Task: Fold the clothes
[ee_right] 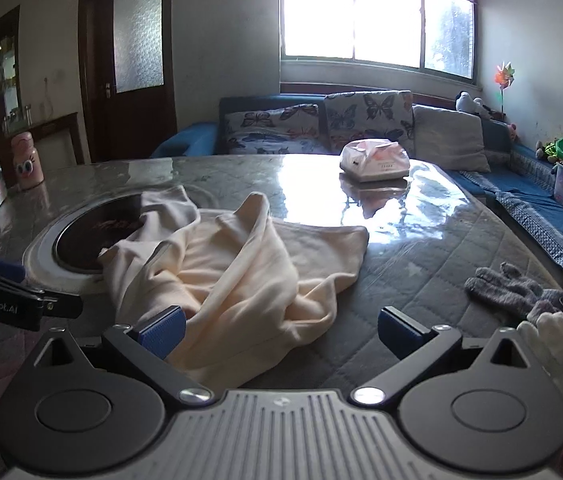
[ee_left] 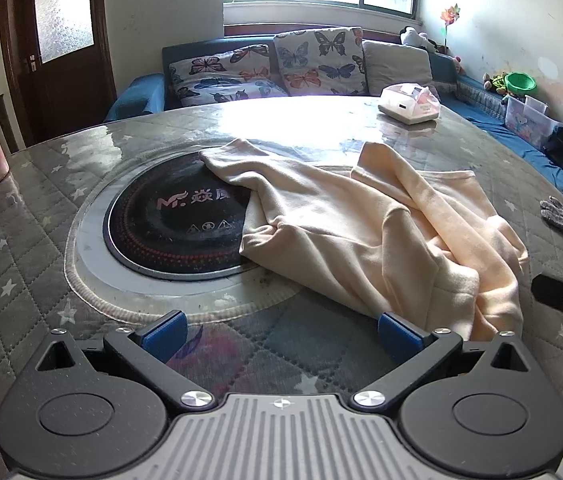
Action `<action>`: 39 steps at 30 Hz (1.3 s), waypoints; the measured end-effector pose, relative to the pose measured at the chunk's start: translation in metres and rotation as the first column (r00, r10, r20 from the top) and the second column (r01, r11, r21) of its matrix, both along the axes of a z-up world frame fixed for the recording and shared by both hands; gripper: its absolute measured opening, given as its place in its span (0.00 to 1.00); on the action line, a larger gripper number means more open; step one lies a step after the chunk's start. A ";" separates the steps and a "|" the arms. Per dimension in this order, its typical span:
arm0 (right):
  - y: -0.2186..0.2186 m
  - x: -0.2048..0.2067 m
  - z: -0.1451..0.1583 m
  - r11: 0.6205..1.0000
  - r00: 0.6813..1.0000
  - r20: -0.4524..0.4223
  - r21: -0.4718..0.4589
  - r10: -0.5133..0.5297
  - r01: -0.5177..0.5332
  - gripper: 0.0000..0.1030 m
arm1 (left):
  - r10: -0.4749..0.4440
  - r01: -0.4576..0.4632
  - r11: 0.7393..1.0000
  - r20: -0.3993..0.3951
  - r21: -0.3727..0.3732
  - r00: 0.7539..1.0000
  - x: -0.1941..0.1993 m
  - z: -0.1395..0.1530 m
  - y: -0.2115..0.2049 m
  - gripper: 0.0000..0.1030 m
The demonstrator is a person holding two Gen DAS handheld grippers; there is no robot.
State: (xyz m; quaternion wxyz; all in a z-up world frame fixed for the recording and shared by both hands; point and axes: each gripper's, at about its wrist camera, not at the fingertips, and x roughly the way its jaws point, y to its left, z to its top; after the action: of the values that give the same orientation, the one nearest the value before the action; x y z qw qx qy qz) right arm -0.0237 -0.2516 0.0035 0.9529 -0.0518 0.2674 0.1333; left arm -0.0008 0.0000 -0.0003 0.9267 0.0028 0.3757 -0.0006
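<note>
garment (ee_left: 365,224) on table (ee_left: 33,264) | partly over cooktop (ee_left: 173,220)

Each gripper, left gripper (ee_left: 280,330) and right gripper (ee_right: 280,326), has a ribbed grey body, two black round-hubbed arms with silver screws, and blue ridged pads (ee_left: 165,334). White "GenRobot.AI" lettering marks one. A pale knit glove (ee_right: 561,356) covers the person's hand.

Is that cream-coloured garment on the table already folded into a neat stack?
No, the cream garment lies rumpled and spread across the table, one part draped over the round black cooktop.
</note>
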 end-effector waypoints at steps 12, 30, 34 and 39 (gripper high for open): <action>0.014 -0.008 -0.002 1.000 0.997 -0.070 -0.020 0.016 -0.017 1.00 | -0.007 0.007 1.000 -0.019 -0.009 1.000 -0.016 -0.001 -0.005 1.00; 0.018 -0.021 0.000 0.999 0.996 -0.082 -0.026 0.026 -0.029 1.00 | -0.025 0.025 1.000 -0.014 0.003 1.000 -0.030 0.004 -0.012 1.00; 0.019 -0.025 0.001 0.999 0.997 -0.075 -0.032 0.026 -0.029 1.00 | -0.016 0.016 1.000 -0.017 0.016 1.000 -0.031 0.004 -0.013 1.00; 0.018 -0.030 0.002 0.999 0.997 -0.068 -0.026 0.025 -0.027 1.00 | -0.007 0.008 0.999 -0.020 0.034 1.000 -0.035 0.004 -0.014 1.00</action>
State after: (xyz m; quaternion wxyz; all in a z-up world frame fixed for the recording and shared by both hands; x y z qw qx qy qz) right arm -0.0535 -0.2332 0.0056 0.9407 -0.0636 0.3005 0.1439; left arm -0.0353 -0.0136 0.0040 0.9228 0.0200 0.3848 0.0024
